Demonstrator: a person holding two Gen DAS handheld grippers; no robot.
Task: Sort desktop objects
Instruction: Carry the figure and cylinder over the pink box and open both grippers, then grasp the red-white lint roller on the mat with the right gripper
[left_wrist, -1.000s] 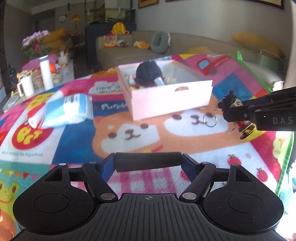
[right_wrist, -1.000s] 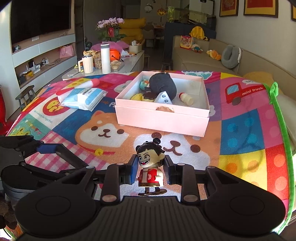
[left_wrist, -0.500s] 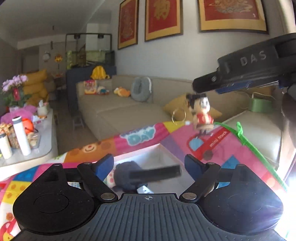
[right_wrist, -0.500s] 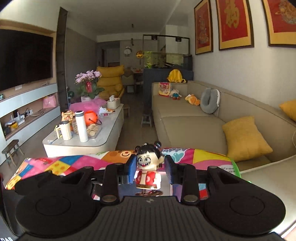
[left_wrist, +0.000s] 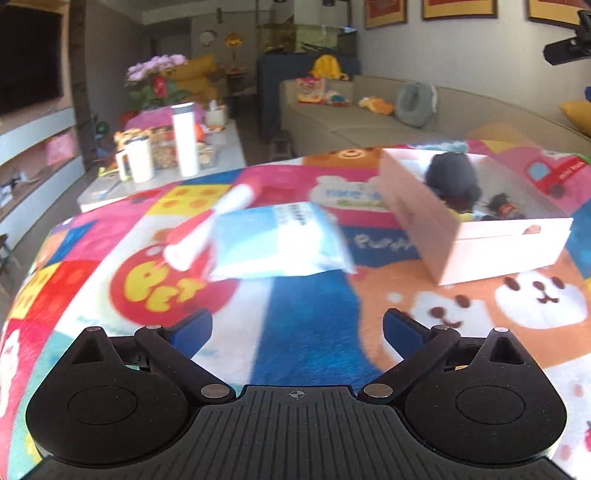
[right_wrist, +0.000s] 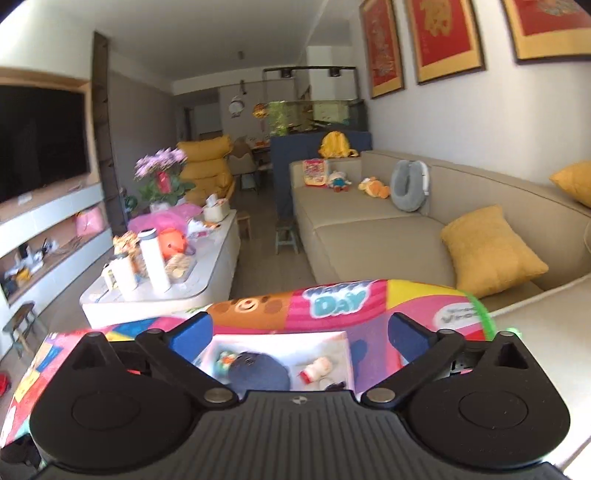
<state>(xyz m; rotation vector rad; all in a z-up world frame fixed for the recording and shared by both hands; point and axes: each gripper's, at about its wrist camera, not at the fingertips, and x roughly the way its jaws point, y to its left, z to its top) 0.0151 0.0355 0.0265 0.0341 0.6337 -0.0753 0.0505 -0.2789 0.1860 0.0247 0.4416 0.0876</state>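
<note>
— Blue pads first: our left gripper (left_wrist: 297, 328) has just been opening, and now its jaws stand wide apart with nothing between them, only the bright cartoon blanket (left_wrist: 303, 332) under them.

— Agreed. Just past the left gripper we see the blue and white tissue pack (left_wrist: 280, 242) lying flat on the blanket, blurred, with a red and white tube (left_wrist: 210, 225) touching its left edge.

— And to the right of the pack stands the pink box (left_wrist: 480, 251). In the left wrist view we make out a dark round plush (left_wrist: 452, 177) inside it, and a small figure (left_wrist: 502, 206) lying near the front wall.

— Our right gripper (right_wrist: 299, 332) has also just been opening; its jaws are spread fully and hold nothing. We look down between them into the same pink box (right_wrist: 347, 354), where the dark plush (right_wrist: 258, 374) and a little white bottle (right_wrist: 316, 369) lie.

— The small figure there we can hardly see, only a dark bit at the lower edge.

— Farther off, we see the white coffee table (right_wrist: 207, 280) with cups and a tall flask, then the beige sofa (right_wrist: 369, 236) with a yellow cushion (right_wrist: 487, 251).
</note>
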